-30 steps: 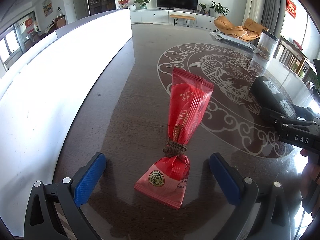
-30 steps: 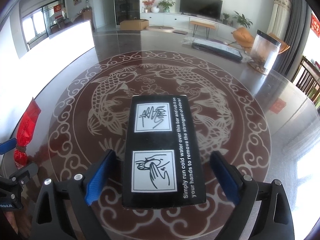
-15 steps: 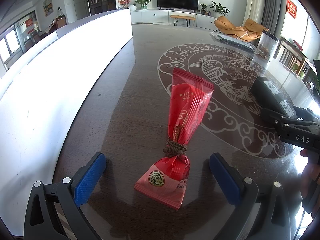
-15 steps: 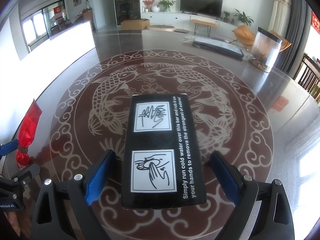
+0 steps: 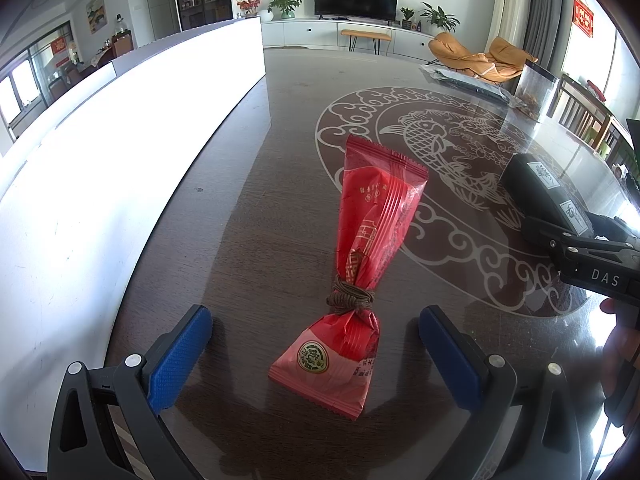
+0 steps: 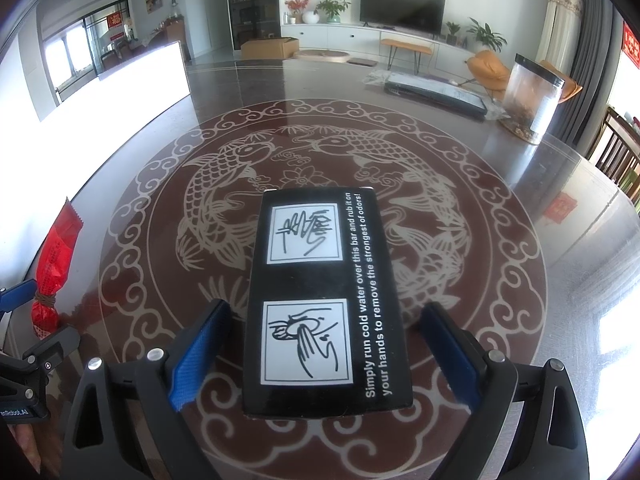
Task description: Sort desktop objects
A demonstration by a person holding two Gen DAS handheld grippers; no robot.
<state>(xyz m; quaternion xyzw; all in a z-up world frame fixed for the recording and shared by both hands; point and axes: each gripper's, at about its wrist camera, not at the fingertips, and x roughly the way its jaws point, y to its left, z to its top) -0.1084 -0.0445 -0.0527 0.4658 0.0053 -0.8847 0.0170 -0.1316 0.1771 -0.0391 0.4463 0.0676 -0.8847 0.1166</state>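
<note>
A red snack packet [image 5: 360,272], tied in the middle with brown cord, lies on the dark table between the open fingers of my left gripper [image 5: 316,344]; neither pad touches it. It also shows at the left edge of the right wrist view [image 6: 54,264]. A black box [image 6: 326,300] with white hand drawings and white text lies flat between the open fingers of my right gripper [image 6: 326,344], with gaps on both sides. The box [image 5: 544,196] and the right gripper's body also show at the right of the left wrist view.
The table [image 6: 500,184] has a carp pattern under glass. A clear jar with a black lid [image 6: 534,98] and a flat wrapped black item [image 6: 434,90] stand at the far right. A bright white wall [image 5: 100,152] runs along the table's left edge.
</note>
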